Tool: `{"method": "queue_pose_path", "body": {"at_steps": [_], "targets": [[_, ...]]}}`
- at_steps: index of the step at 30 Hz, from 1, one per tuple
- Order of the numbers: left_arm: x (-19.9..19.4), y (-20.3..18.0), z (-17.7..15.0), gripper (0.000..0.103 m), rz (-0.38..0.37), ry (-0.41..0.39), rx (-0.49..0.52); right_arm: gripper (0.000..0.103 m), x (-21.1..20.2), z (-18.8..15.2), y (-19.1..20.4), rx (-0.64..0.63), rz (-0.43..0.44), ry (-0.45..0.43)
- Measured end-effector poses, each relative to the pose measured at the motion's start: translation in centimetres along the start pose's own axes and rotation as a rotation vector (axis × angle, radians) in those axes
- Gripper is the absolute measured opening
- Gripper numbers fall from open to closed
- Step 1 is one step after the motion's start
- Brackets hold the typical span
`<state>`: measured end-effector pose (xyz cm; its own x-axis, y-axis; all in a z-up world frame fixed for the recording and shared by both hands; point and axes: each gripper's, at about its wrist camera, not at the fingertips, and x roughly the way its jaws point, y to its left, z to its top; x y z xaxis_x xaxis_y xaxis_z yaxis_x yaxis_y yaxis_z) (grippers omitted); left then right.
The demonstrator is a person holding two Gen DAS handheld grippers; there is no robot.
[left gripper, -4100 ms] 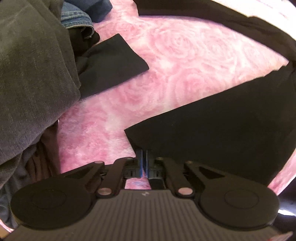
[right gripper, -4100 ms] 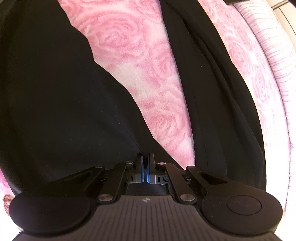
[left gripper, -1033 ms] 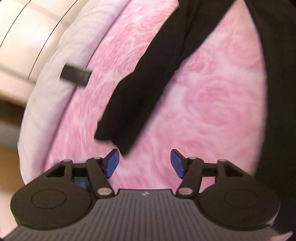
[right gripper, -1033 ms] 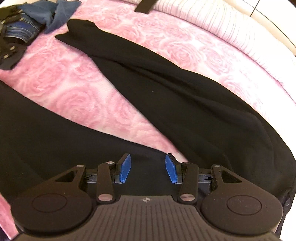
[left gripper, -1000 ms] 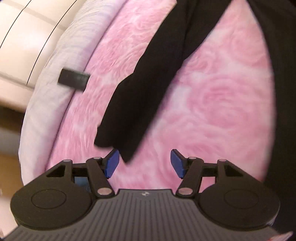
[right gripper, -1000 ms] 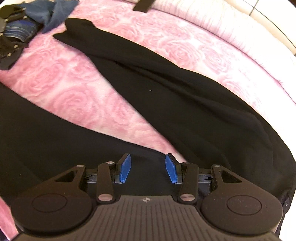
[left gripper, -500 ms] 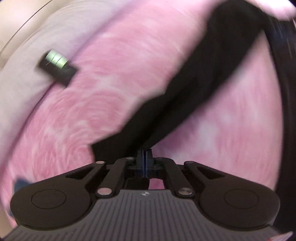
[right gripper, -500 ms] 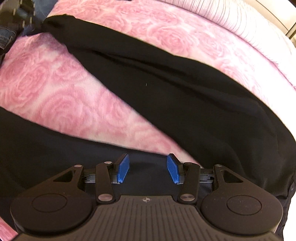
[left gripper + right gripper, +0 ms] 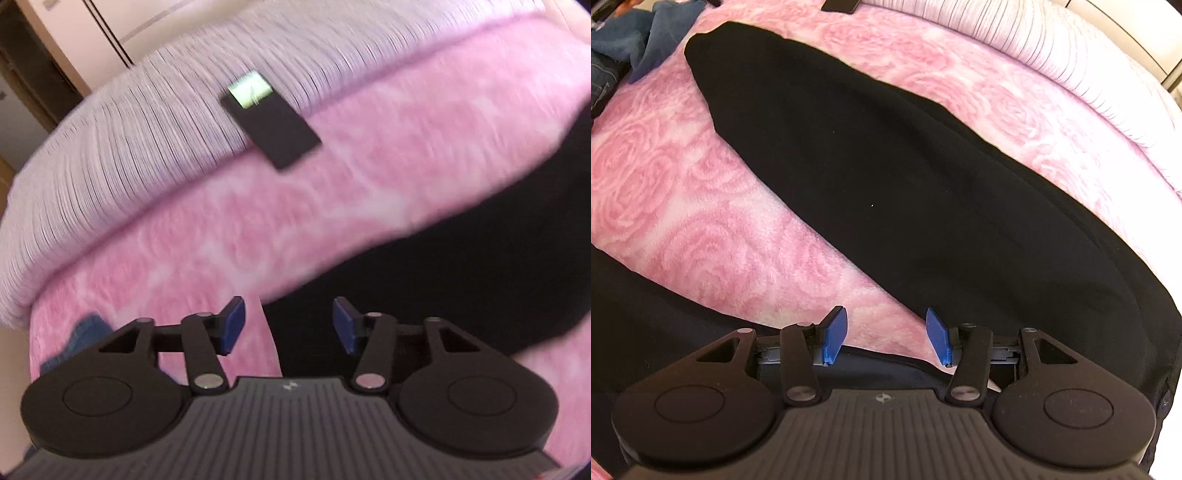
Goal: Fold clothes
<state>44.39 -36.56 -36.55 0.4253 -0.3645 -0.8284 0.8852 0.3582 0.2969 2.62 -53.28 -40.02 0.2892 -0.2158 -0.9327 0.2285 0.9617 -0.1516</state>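
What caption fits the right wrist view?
Open right gripper poised over black trousers spread on a pink rose-patterned blanket.

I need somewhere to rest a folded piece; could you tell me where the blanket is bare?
Bare pink blanket shows between the two black trouser legs, and along the striped sheet. The far-left corner is crowded with blue clothes.

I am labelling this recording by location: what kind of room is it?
Probably a bedroom: black trousers lie on a pink rose-patterned blanket over a striped mattress, with more clothes piled nearby.
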Motion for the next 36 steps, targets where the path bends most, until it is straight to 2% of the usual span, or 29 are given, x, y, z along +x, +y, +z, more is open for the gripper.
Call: {"method": "queue_pose_path", "body": {"at_steps": [2,7,10,12,13,15,19,23,31,34,35,36], "targets": [[0.2,0.1,-1.8,0.066,-0.041,0.044,-0.003,0.051,0.5,0.2,0.2,-0.004,0.007,0.009],[1.1,-0.4,-4.8,0.069,-0.102,0.081,0.011,0.052,1.6,0.7,0.9,-0.041,0.019,0.024],[2.3,0.2,-4.9,0.07,-0.139,0.049,-0.037,0.052,2.1,1.0,1.1,-0.055,0.02,0.031],[3.1,0.3,-4.6,0.069,-0.156,0.066,-0.049,0.052,2.4,1.0,1.3,-0.066,0.013,0.039],[3.5,0.3,-4.5,0.065,-0.164,0.079,-0.052,0.052,2.6,1.0,1.3,-0.073,0.007,0.042],[4.3,0.4,-4.3,0.014,-0.181,0.107,-0.059,0.053,2.7,1.0,1.5,-0.094,-0.011,0.038],[3.2,1.6,-3.9,0.01,-0.206,0.122,-0.106,0.053,3.2,1.4,2.5,-0.152,-0.042,0.02],[0.4,4.6,-2.6,0.005,-0.244,0.09,-0.254,0.053,3.7,3.1,4.5,-0.251,-0.045,-0.038],[-1.2,7.6,-0.7,0.002,-0.346,0.234,-0.372,0.053,5.0,6.2,9.0,-0.475,-0.033,-0.154],[-1.0,7.5,-0.9,0.007,-0.339,0.245,-0.356,0.053,5.6,7.0,10.0,-0.51,-0.028,-0.169],[-0.9,7.1,-1.2,0.025,-0.318,0.239,-0.336,0.053,5.8,7.2,10.3,-0.517,-0.028,-0.171],[-1.0,6.6,-1.5,0.059,-0.296,0.226,-0.312,0.053,6.0,7.4,10.5,-0.522,-0.028,-0.173]]}}
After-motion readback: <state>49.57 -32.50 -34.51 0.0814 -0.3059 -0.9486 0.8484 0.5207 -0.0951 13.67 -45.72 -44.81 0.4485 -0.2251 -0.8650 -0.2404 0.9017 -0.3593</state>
